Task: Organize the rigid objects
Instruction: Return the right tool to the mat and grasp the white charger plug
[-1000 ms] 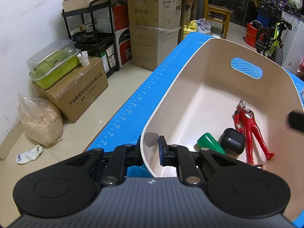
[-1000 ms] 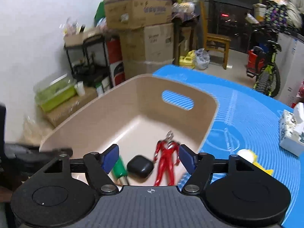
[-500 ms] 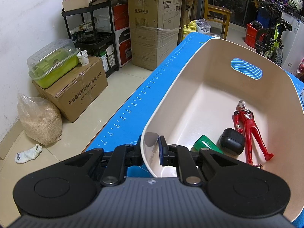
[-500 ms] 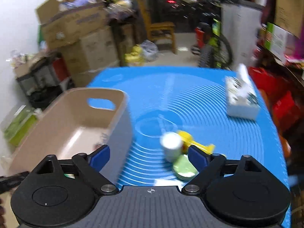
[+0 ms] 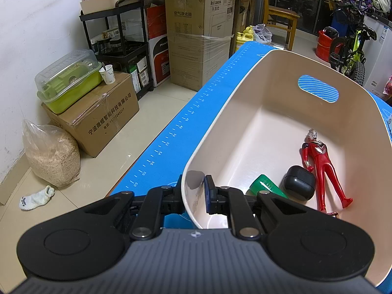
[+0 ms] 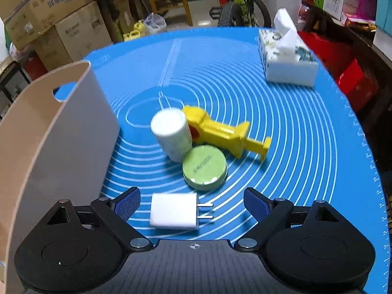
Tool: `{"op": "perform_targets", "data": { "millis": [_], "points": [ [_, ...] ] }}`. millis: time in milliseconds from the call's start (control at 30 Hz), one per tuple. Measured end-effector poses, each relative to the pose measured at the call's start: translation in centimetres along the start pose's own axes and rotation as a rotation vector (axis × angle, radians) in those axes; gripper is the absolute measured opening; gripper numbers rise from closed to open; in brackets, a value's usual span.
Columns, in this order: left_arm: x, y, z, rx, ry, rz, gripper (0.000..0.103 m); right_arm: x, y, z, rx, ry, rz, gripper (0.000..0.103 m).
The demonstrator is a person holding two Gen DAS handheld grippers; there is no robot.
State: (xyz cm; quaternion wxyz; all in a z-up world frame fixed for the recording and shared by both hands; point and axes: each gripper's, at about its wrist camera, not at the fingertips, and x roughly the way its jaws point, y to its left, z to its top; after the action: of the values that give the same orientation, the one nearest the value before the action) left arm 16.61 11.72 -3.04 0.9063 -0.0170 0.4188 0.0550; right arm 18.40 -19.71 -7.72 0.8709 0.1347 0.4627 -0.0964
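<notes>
**A:** Left wrist view first. What have I got?

**B:** Your left gripper (image 5: pixel 194 192) is clamped on the near rim of the beige bin (image 5: pixel 247 78), one finger inside the wall, one outside. In the bin lie a red figure (image 5: pixel 321 164), a black case (image 5: pixel 299 186) touching its leg, and a green bottle (image 5: pixel 268 187) beside the case.

**A:** Right wrist view: my right gripper (image 6: pixel 192 202) has its jaws wide apart, just opened further, nothing pressed. The white charger (image 6: pixel 174 212) lies flat on the blue mat (image 6: pixel 306 147) between them, prongs pointing right.

**B:** I'd judge it light, stiff and smooth, so it could slip. Take it across the flat sides of the body, clear of the prongs. The white bottle (image 6: pixel 172 133), green tin (image 6: pixel 204 167) and yellow toy (image 6: pixel 225 131) sit bunched just beyond.
</notes>
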Motion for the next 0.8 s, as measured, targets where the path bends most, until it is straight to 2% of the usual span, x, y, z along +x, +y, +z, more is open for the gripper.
{"op": "perform_targets", "data": {
  "millis": [233, 400, 533, 600, 667, 800],
  "points": [
    [0.0, 0.0, 0.0, 0.0, 0.0, 0.0, 0.017, 1.6, 1.1, -1.2, -0.045, 0.046, -0.022, 0.092],
    [0.0, 0.0, 0.0, 0.0, 0.0, 0.0, 0.017, 1.7, 1.4, -1.5, -0.061, 0.019, -0.032, 0.091],
    [0.0, 0.0, 0.0, -0.001, 0.0, 0.0, 0.017, 1.4, 1.6, -1.9, -0.057, -0.01, -0.056, 0.079],
    [0.0, 0.0, 0.0, -0.001, 0.0, 0.0, 0.017, 1.4, 1.4, -1.8, -0.054, -0.018, -0.056, 0.076],
    [0.0, 0.0, 0.0, -0.001, 0.0, 0.0, 0.017, 1.3, 1.3, -1.8, -0.059, -0.027, -0.071, 0.066],
    [0.0, 0.0, 0.0, 0.0, 0.0, 0.001, 0.017, 1.3, 1.3, -1.8, -0.066, -0.032, -0.074, 0.065]
  ]
}}
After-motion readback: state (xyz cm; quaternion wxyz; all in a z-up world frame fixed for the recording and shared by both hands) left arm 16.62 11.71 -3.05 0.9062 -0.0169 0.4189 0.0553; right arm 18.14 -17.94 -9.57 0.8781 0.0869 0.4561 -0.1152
